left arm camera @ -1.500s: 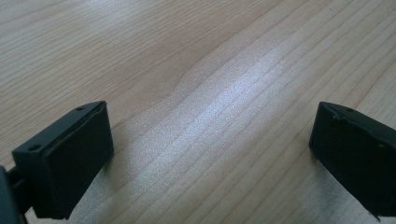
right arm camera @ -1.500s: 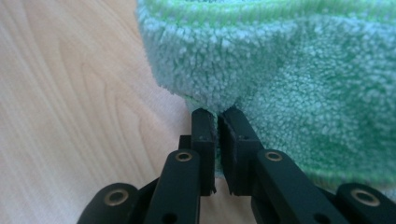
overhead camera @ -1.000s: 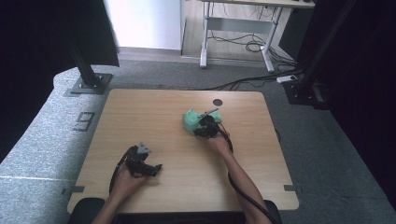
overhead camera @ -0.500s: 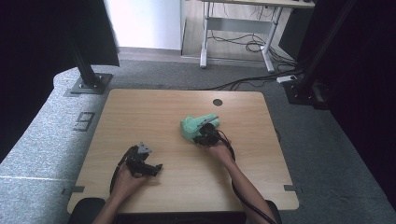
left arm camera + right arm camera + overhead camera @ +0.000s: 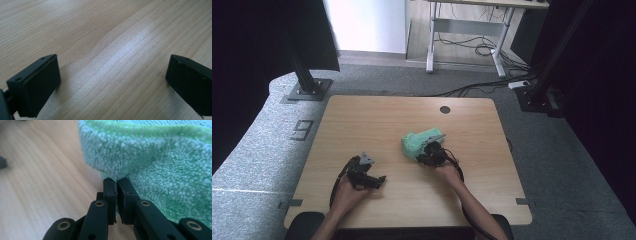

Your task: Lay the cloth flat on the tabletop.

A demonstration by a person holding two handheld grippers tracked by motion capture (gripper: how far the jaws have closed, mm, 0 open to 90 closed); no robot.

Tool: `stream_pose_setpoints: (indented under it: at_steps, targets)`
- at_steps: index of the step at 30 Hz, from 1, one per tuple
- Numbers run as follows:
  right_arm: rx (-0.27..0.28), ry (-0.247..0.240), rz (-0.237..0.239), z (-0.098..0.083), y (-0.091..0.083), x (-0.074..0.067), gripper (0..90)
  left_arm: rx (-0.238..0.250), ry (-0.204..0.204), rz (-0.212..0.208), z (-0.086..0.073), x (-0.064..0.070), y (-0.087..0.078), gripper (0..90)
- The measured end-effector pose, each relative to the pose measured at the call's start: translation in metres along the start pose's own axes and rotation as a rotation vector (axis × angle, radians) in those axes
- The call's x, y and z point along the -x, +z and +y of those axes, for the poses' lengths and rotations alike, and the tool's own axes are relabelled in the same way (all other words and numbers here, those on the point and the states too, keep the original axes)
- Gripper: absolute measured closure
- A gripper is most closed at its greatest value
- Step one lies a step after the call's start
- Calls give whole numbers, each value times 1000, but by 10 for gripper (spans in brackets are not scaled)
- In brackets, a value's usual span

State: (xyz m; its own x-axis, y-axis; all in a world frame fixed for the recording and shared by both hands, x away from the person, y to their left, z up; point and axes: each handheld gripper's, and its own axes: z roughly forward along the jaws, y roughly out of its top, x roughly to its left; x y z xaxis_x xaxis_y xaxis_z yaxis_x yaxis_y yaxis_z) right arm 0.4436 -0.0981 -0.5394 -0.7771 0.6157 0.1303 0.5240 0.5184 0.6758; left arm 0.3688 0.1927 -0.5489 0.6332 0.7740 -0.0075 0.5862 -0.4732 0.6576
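Your surface [image 5: 377,120] is a pale wood top, bare over most of its span, with a small dark round hole [image 5: 445,109] near the far edge. Beyond it, on the grey floor, a white-legged desk frame [image 5: 464,35] stands over loose cables [image 5: 472,47]; a black post on a base plate [image 5: 307,90] stands off the far left corner, and another black post base [image 5: 537,97] off the far right corner.

The green cloth [image 5: 419,142] lies bunched just right of centre on the surface, nothing else near it. In the right gripper view its fleecy pile [image 5: 160,165] crowds the frame.

Your right tool [image 5: 428,150] sits at the cloth's near edge, its jaws pressed together on a fold of the cloth. Its cable [image 5: 458,170] loops back along your forearm.

Your left tool [image 5: 379,180] rests low at the near left, well apart from the cloth, jaws wide with bare wood between them [image 5: 112,75].
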Motion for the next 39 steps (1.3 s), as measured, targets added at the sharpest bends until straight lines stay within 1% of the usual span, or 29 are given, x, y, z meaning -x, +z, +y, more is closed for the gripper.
stream_pose_setpoints:
  at_steps: [2, 3, 4, 8, 9, 10, 11, 12, 13, 14, 15, 16, 17, 18, 19, 20, 21, 22, 25, 27, 29, 30, 32, 34, 35, 36, 37, 38, 39]
  targets:
    - [3, -4, 4, -2, -1, -5, 840, 0, 0, 0, 0, 0, 0, 0]
    - [3, -4, 4, -2, -1, -5, 840, 0, 0, 0, 0, 0, 0, 0]
    - [5, -14, 9, -5, -2, -10, 840, 0, 0, 0, 0, 0, 0, 0]
    - [9, -22, 22, -9, -3, -21, 839, -1, 1, 0, 0, 0, 0, 0]
    - [9, -31, 25, -10, -3, -24, 839, -1, 1, 0, 0, 0, 0, 0]
    - [9, -31, 25, -10, -3, -24, 839, -1, 1, 0, 0, 0, 0, 0]
    - [6, -37, 27, -10, -3, -28, 840, -1, 1, 0, 0, 0, 0, 0]
    - [0, -51, 32, -12, -4, -37, 839, -1, 1, 0, 0, 0, 0, 0]
    - [0, -51, 32, -12, -4, -37, 839, -1, 1, 0, 0, 0, 0, 0]
    - [-6, -68, 45, -14, -4, -46, 838, -1, 1, 0, 0, 0, 0, 0]
    - [-6, -68, 45, -14, -4, -46, 838, -1, 1, 0, 0, 0, 0, 0]
    - [-10, -96, 47, -15, -4, -55, 837, -2, 2, 0, 0, 0, 0, 0]
    - [-12, -108, 42, -15, -4, -58, 834, -2, 2, 0, 0, 0, 0, 0]
    - [-15, -115, 34, -15, -4, -60, 830, -2, 3, 0, 0, 0, 0, 0]
    - [-19, -120, 36, -14, -4, -60, 819, -2, 2, 0, 0, 0, 0, 0]
    - [-24, -110, 44, -14, -4, -60, 802, -2, 2, 0, 0, 0, 0, 0]
    - [-24, -110, 44, -14, -4, -60, 802, -2, 2, 0, 0, 0, 0, 0]
    - [-36, -86, 62, -12, -4, -59, 756, -2, 0, 0, 0, 0, 0, 0]
    - [-53, -107, 61, -10, -7, -63, 673, -2, -1, 1, 0, 0, 0, 0]
    - [-55, -118, 62, -8, -10, -66, 638, -2, -1, 0, 0, 0, 0, 0]
    - [-54, -117, 62, -7, -14, -67, 625, -6, 2, -2, 0, 0, -1, 5]
    - [-44, -119, 70, -4, -22, -69, 611, -13, 8, -8, 2, 0, -3, 25]
    - [-36, -119, 74, -1, -31, -71, 607, -16, 8, -11, 3, -1, -5, 82]
    - [-23, -119, 82, 2, -41, -72, 606, -11, 14, -7, 6, -1, -8, 91]
    - [-23, -119, 82, 2, -41, -72, 606, -11, 14, -7, 6, -1, -8, 97]
    - [-13, -121, 84, 6, -52, -73, 604, 5, 18, -11, 9, -1, -12, 112]
    - [-13, -121, 84, 6, -52, -73, 604, 5, 18, -11, 9, -1, -12, 120]
    - [-6, -131, 81, 11, -60, -73, 602, 20, 20, -17, 12, -1, -16, 124]
    - [-6, -131, 81, 11, -60, -73, 602, 20, 20, -17, 12, -1, -16, 132]
